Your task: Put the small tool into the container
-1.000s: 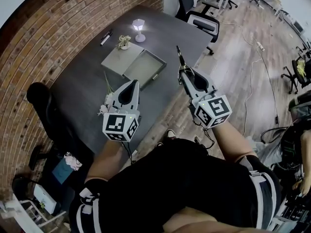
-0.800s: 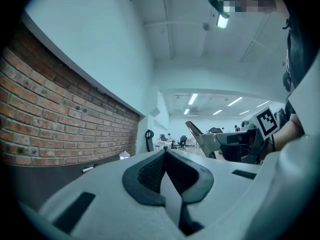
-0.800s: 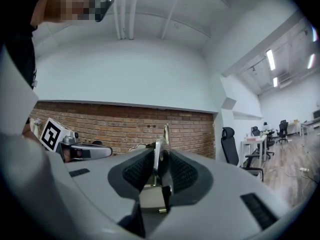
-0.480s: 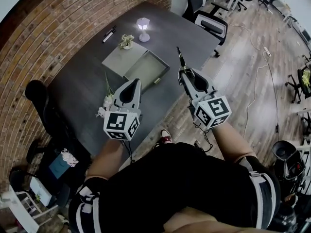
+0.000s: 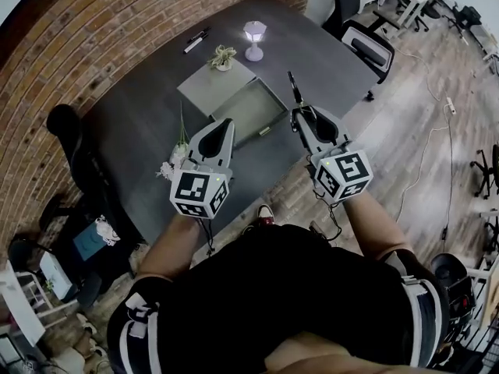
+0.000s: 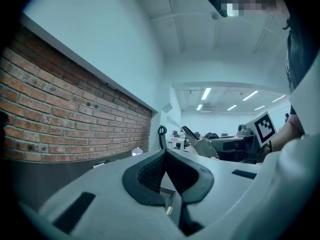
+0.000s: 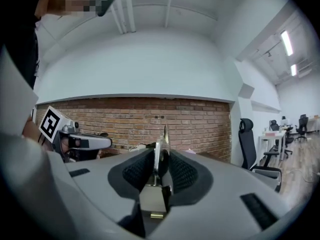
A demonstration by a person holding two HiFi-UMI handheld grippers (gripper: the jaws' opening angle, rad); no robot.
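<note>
The container [image 5: 251,112] is an open grey box on the dark table [image 5: 140,131], with its lid [image 5: 209,90] lying flat beside it at the back left. My right gripper [image 5: 301,114] is shut on the small tool [image 5: 293,89], a thin metal piece that sticks out past the fingertips, just right of the box. In the right gripper view the tool [image 7: 162,149] stands upright between the pads. My left gripper [image 5: 224,125] is shut with nothing in it, its tip over the box's near left corner. In the left gripper view its pads [image 6: 150,171] meet at the tip.
At the back of the table stand a lit lamp [image 5: 254,37], a small potted plant [image 5: 223,55] and a marker [image 5: 195,40]. A flower sprig [image 5: 176,153] lies left of my left gripper. Office chairs [image 5: 365,40] stand at the table's far corner and at its left side [image 5: 66,131]. A brick wall [image 5: 78,45] runs behind.
Both grippers have moved forward over the table and now sit close to the open box. The tool has stayed in the right gripper.
</note>
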